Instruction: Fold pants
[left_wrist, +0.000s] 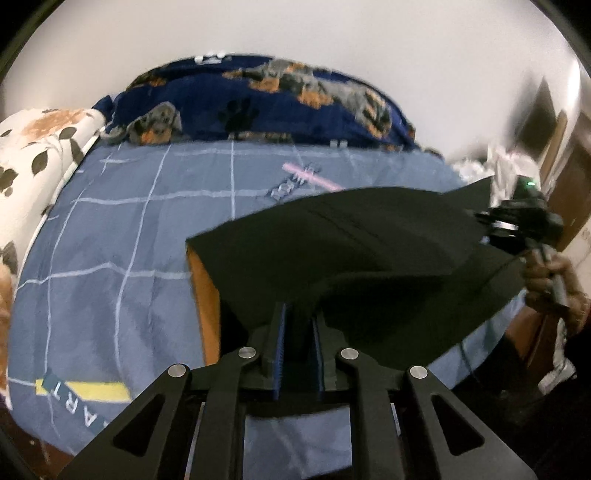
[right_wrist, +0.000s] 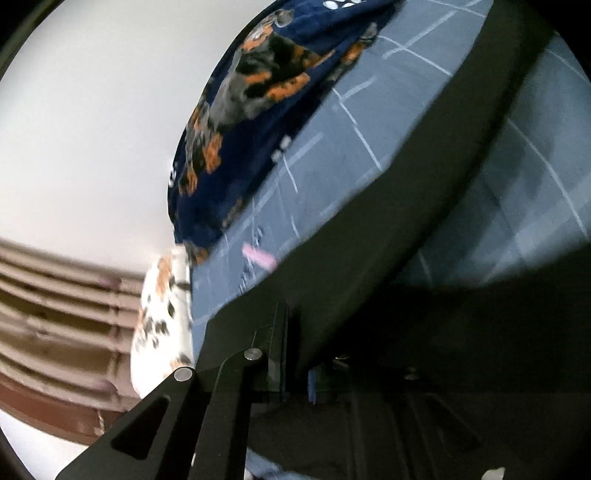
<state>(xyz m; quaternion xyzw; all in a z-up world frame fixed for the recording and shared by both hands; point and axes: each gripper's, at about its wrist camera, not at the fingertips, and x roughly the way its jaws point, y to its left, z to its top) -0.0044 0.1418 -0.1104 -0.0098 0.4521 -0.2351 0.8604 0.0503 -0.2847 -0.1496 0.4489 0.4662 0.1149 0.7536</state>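
The left gripper (left_wrist: 297, 325) is clamped on an edge of the black pants (left_wrist: 351, 251), its blue-ribbed pads pinching the cloth. The right gripper (right_wrist: 295, 354) grips another edge of the same garment, so the pants hang stretched between the two above the bed (left_wrist: 129, 229), with an orange panel (left_wrist: 203, 295) showing beneath their left side.

The fabric looks light, limp and soft: it sags between the holds and will drape wherever it is unsupported. Pinching at the hem or waistband corners, where the cloth is doubled, should hold best and keep the edge straight.

The left wrist view shows the whole spread of the pants, the right gripper (left_wrist: 517, 221) and the hand (left_wrist: 554, 280) carrying it. The right wrist view shows only a dark band of cloth crossing the bed, plus the dog-print blanket (right_wrist: 251, 103) and the wall.
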